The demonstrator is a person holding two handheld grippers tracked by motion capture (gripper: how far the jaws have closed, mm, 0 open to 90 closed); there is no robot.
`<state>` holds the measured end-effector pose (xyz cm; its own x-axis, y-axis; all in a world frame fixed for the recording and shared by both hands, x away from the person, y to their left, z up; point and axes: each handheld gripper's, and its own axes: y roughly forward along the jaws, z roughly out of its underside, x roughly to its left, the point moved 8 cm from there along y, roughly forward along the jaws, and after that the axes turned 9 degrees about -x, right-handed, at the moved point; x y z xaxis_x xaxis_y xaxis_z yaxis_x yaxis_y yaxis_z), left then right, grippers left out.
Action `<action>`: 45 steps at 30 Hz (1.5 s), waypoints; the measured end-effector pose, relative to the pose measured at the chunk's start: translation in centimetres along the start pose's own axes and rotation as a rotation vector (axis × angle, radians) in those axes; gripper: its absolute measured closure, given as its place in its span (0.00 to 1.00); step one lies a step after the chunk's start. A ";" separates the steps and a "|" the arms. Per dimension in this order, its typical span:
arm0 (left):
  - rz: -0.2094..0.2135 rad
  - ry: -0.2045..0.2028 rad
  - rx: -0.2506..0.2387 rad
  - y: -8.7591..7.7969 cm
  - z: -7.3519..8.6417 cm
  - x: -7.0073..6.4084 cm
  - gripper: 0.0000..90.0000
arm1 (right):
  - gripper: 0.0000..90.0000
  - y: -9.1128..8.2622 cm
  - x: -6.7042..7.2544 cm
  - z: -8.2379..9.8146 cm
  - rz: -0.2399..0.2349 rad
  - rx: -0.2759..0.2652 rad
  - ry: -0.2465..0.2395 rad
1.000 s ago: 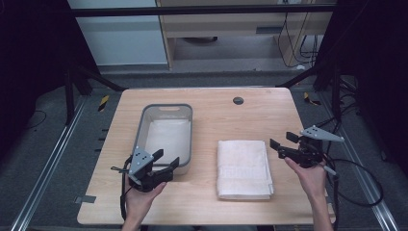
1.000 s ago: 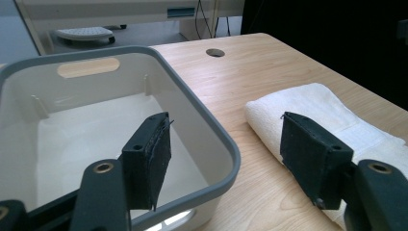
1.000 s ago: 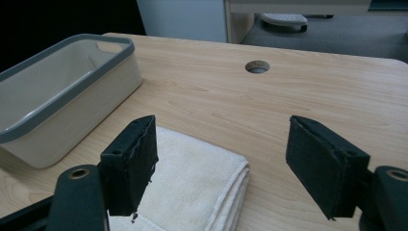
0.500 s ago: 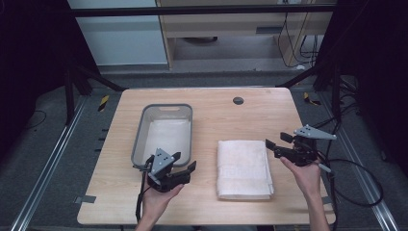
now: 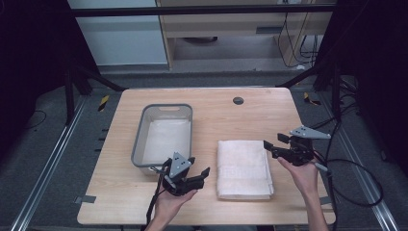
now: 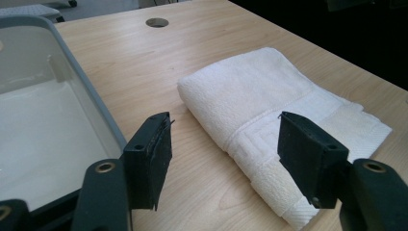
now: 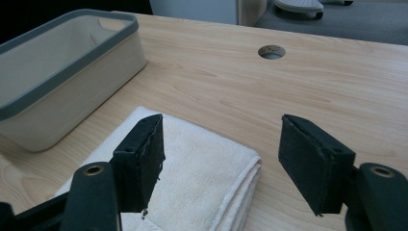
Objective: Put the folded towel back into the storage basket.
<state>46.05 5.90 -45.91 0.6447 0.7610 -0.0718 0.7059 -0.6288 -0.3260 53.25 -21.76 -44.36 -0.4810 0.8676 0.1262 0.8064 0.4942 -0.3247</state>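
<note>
While both claws hover over the counter (image 5: 115, 192), the scene reads as follows:
towel: folded white towel (image 5: 244, 168) lies flat at lower centre of the high view, just right of the grey bin (image 5: 139, 139)
left claw: left claw (image 5: 204, 177) sits low at lower centre-left, just left of the towel's near edge; jaws spread apart, nothing between the pads; in the left gripper view the towel (image 6: 279, 120) fills centre right, ahead of the jaws
right claw: right claw (image 5: 268, 143) at the towel's right edge, centre right; jaws have just been closing, yet stand released, towel corner (image 7: 192, 183) below, not pinched
</note>
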 end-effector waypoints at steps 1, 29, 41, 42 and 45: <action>0.007 0.002 0.008 0.2 0.3 -0.3 0.40 | 0.37 0.1 0.0 0.1 -0.002 0.001 0.010; 0.036 -0.017 0.059 4.3 1.9 -2.5 0.40 | 0.37 2.7 -0.4 4.1 -0.016 0.112 -0.005; 0.033 -0.067 0.125 6.5 4.7 -3.3 0.38 | 0.36 3.1 -1.2 5.0 -0.001 0.123 0.013; 0.029 -0.072 0.138 6.7 5.1 -3.2 0.37 | 0.36 3.3 -1.2 5.3 -0.004 0.128 0.023; 0.032 -0.087 0.150 7.0 5.7 -3.2 0.35 | 0.35 3.7 -1.3 5.8 -0.001 0.145 0.025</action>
<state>47.29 -0.03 -53.39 0.6340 0.7558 -0.1638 0.6295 -0.6274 -0.4583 54.87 -21.36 -51.15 -0.4717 0.8690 0.1490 0.7471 0.4837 -0.4560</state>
